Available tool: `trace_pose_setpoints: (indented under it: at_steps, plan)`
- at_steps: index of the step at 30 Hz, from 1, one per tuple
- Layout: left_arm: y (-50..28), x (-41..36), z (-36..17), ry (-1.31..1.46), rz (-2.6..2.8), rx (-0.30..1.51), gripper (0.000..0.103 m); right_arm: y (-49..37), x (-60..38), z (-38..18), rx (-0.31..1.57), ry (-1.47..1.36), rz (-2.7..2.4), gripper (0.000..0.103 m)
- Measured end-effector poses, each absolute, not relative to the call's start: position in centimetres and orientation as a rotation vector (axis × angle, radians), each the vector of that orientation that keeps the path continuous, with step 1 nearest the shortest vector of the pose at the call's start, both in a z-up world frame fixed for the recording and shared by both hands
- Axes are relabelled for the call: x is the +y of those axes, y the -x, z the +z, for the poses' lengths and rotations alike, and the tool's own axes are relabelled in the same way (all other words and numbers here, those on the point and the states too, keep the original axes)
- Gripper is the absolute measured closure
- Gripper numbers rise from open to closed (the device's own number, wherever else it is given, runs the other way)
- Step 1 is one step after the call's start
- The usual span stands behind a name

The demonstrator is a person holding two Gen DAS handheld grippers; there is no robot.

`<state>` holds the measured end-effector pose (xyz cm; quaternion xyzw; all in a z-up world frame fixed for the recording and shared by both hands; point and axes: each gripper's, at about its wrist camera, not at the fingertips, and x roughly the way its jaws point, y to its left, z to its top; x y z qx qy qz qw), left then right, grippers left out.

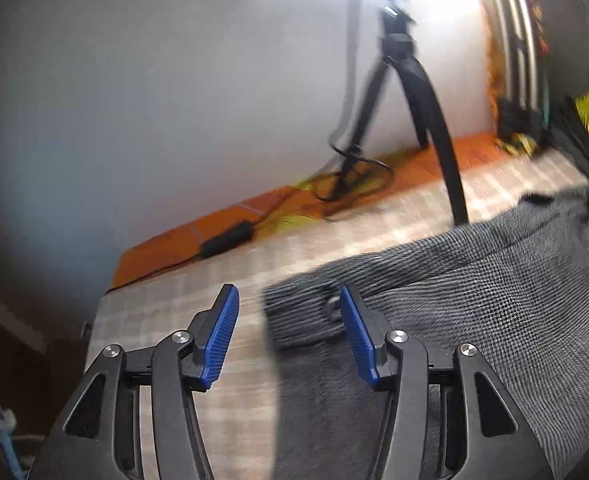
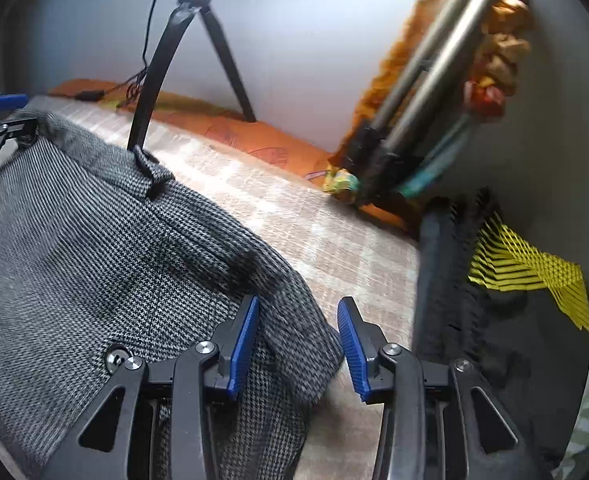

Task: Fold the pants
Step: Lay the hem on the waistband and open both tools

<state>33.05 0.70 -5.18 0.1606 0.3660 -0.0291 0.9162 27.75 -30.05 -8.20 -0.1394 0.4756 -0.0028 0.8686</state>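
You work in a lived-in home room, makeshift recording corner. Ahead of your tongs: plaid-covered surface (image 1: 278, 248) against a plain white wall (image 1: 174, 100), orange patterned cloth (image 2: 254, 136) along its edge, a tripod (image 1: 398, 64) with trailing cable (image 1: 358, 160). Right of right tongs: heaped dark and yellow clothing (image 2: 526, 268).

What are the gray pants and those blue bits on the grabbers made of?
The gray pants look like woven cloth, maybe wool or a blend: a fine black-and-white check shows, with a matte, slightly fuzzy surface. The blue pads on the jaws look like rubber or soft plastic, since they are ridged and dull rather than shiny. The button looks like shiny metal.
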Motion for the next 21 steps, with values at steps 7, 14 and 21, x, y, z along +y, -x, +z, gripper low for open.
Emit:
trace_pose_setpoints:
  at_steps: [7,14,21]
  plan:
    - [-27.6,5.2,-1.7,-0.216,-0.077,0.72,0.046,-22.3,-31.5,-4.3,0.923,0.19,-0.03,0.042]
    - [-20.6,6.6,-1.8,-0.19,-0.136,0.731,0.046,-14.9,-30.9,-2.0,0.901,0.028,0.032,0.034]
    - [-16.3,6.1,-3.6,-0.101,-0.202,0.813,0.046,-9.8,-29.9,-3.9,0.972,-0.146,0.1,0.033]
